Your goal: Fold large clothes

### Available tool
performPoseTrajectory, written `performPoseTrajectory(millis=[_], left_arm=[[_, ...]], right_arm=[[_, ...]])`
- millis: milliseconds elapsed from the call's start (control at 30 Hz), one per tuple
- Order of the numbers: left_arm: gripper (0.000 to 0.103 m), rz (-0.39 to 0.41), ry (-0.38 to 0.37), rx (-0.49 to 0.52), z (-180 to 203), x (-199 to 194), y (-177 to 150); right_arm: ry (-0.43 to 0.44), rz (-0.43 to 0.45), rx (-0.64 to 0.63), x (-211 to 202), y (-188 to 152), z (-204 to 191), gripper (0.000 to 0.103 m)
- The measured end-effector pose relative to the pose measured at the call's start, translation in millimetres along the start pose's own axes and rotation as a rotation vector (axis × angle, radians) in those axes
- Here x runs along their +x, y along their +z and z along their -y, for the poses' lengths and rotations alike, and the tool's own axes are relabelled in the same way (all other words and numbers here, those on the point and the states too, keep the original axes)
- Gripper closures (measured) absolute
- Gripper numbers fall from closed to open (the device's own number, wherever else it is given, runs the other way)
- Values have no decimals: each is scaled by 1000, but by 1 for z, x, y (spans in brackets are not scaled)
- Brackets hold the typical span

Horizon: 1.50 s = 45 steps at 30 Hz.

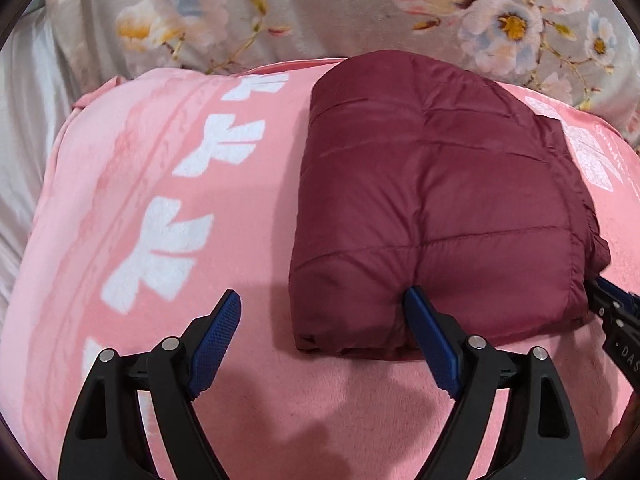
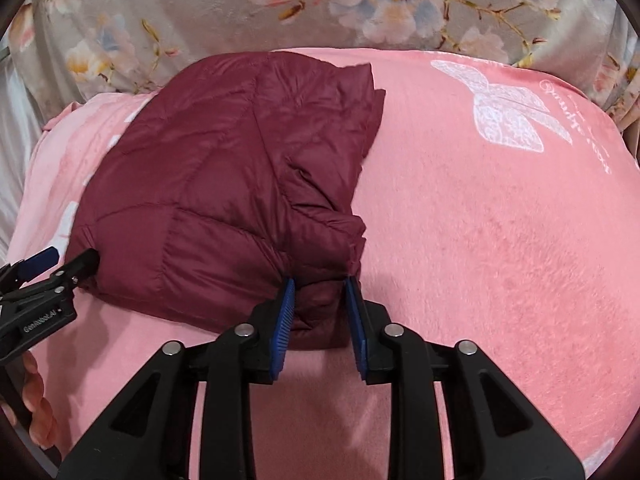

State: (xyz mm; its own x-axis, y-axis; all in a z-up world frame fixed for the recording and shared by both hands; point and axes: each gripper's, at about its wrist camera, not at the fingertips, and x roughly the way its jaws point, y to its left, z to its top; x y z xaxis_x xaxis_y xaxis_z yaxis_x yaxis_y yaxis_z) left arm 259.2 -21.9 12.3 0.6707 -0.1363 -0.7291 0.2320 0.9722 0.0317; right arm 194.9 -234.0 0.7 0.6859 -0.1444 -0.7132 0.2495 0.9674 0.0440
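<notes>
A dark red quilted jacket [image 1: 436, 200] lies folded into a thick, roughly square bundle on a pink blanket [image 1: 160, 208] with white leaf-like prints. In the left wrist view the jacket sits toward the far right part of the blanket, its smooth folded edge facing the camera and its looser layered edges on the right side. Beyond the blanket, a grey flowered cover [image 1: 320, 4] runs along the back.

The left gripper [image 1: 322, 300] has its jaws spread wide. Its right finger [image 1: 430, 336] touches the near edge of the jacket, while the other finger stands over bare blanket just left of the jacket; nothing is held between them.

The right gripper [image 2: 320, 292] is at the jacket's near right corner. Its two blue pads [image 2: 285, 316] stand partly closed on either side of a bunched fold of the jacket, pinching it. From this view the jacket [image 2: 224, 168] shows creased, stacked layers along its right edge, and a white butterfly print [image 2: 508, 108] lies on the blanket [image 2: 480, 240] well to the right of the jacket. The left gripper [image 2: 60, 262] appears at the jacket's near left corner, with part of a hand [image 2: 36, 396] below it.
</notes>
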Motion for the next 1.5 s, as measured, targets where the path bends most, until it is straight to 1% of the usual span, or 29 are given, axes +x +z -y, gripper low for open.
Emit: performPoseTrajectory(millis=[33, 67, 133, 167, 267, 367, 433, 500, 533, 667, 700, 733, 800, 900, 967, 1067, 1133, 1300, 1500], left_arm=[[15, 4, 18, 6, 1, 1, -3], [15, -1, 22, 10, 2, -1, -6], [15, -22, 24, 16, 0, -6, -13], [18, -30, 27, 17, 0, -9, -16], [19, -53, 37, 10, -5, -16, -28], [20, -74, 16, -28, -9, -25, -42], [20, -73, 15, -39, -7, -33, -50], [20, -64, 18, -35, -2, -42, -59], [20, -56, 22, -30, 3, -48, -65], [20, -35, 32, 0, 20, -63, -87], [20, -31, 29, 11, 25, -67, -93], [20, -25, 30, 18, 29, -70, -98], [20, -15, 31, 29, 35, -75, -105], [20, -6, 40, 42, 44, -82, -117], [19, 11, 61, 43, 47, -89, -123], [19, 20, 68, 36, 49, -94, -129], [19, 40, 78, 34, 49, -98, -131], [19, 24, 72, 16, 45, -93, -130], [19, 47, 90, 29, 47, -96, -131]], right_arm=[[-19, 2, -8, 0, -1, 0, 66], [-35, 1, -11, -3, -2, 1, 64], [-46, -8, 3, -11, -5, 6, 63], [-52, -9, 13, -16, -7, 9, 63], [-98, 1, 35, -35, -21, 19, 63], [-87, 17, 58, -55, -42, 25, 62], [-71, 19, 77, -63, -57, 26, 52], [-71, 30, 76, -71, -74, 23, 45], [-73, 33, 66, -74, -80, 21, 42], [-84, 40, -7, -83, -104, 4, 36], [-82, 49, -21, -86, -107, 2, 33], [-84, 71, -37, -92, -110, -2, 27], [-90, 92, -52, -100, -117, -6, 21], [-97, 71, -46, -102, -124, -7, 20], [-95, 76, -37, -105, -127, -7, 20], [-99, 74, -30, -108, -133, -7, 20], [-109, 75, -32, -108, -134, -8, 20], [-113, 65, -34, -104, -133, -7, 20], [-111, 60, -22, -103, -133, -6, 20]])
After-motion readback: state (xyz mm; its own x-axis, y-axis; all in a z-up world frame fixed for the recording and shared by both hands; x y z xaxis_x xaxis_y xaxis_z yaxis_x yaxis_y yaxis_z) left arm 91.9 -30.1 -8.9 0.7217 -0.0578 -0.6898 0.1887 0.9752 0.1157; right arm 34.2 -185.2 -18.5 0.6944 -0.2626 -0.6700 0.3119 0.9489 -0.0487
